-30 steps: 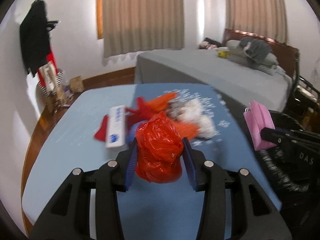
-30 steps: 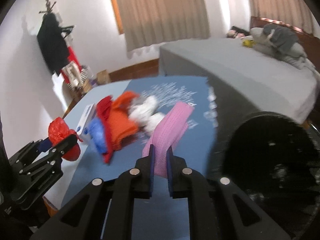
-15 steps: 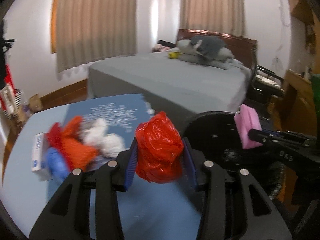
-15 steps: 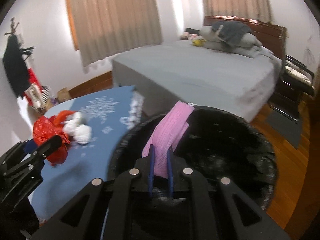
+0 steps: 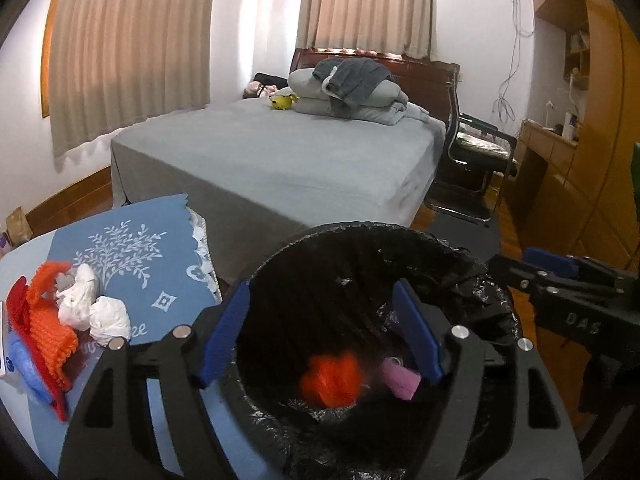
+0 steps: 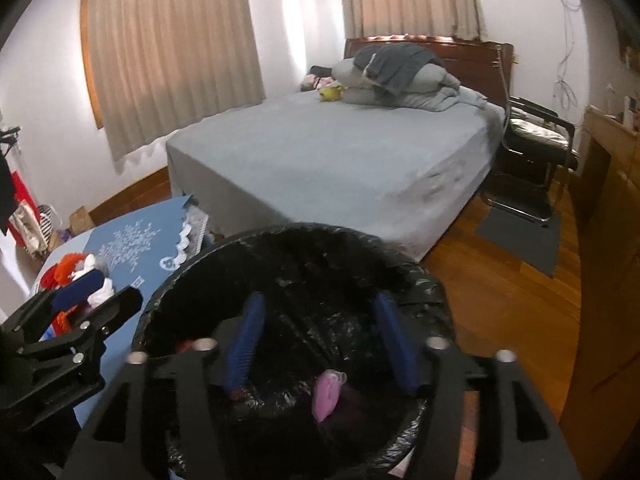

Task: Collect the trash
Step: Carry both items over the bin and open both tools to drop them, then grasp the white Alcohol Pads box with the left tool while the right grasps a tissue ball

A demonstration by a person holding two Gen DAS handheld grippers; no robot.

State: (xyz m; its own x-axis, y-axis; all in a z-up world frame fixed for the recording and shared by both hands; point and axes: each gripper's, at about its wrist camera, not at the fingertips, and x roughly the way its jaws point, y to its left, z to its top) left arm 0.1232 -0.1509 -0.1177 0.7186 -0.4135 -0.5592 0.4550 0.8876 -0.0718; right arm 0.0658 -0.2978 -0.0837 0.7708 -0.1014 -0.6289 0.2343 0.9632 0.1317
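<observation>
**Both grippers letting go over the bin**

Nearest the cameras, both pairs of tongs are hanging over the black-lined trash bin (image 5: 472, 264), pointing down into it. The left gripper (image 5: 322, 334) is standing with its blue pads wide apart, having just been opening, and nothing is sitting between them now. The red plastic bag (image 5: 332, 378) is lying down inside the bin, blurred as if it may be falling or just landing. The right gripper (image 6: 320, 346) is likewise spread, its jaws having just been opening too, with nothing between them; the pink item (image 6: 329, 394) is showing below them in the bin, beside the red bag.

So the step in hand is judged to be the drop: two pieces of trash are being released into the bin at once.

A little farther off to the left, the round table (image 5: 24, 256) with its blue cloth (image 5: 132, 248) is carrying what is left: two white crumpled wads (image 5: 94, 306), orange knitted fabric (image 5: 50, 328), a red piece (image 5: 18, 308) and something blue (image 5: 20, 354) at the near left edge. Far behind, the grey bed (image 5: 280, 160) is filling the room.

The next move probably calls for swinging both grippers left to the table, tongs kept apart, and closing each on one loose piece. The soft wads should squash easily; the heaped fabrics may drag their neighbours along.
</observation>
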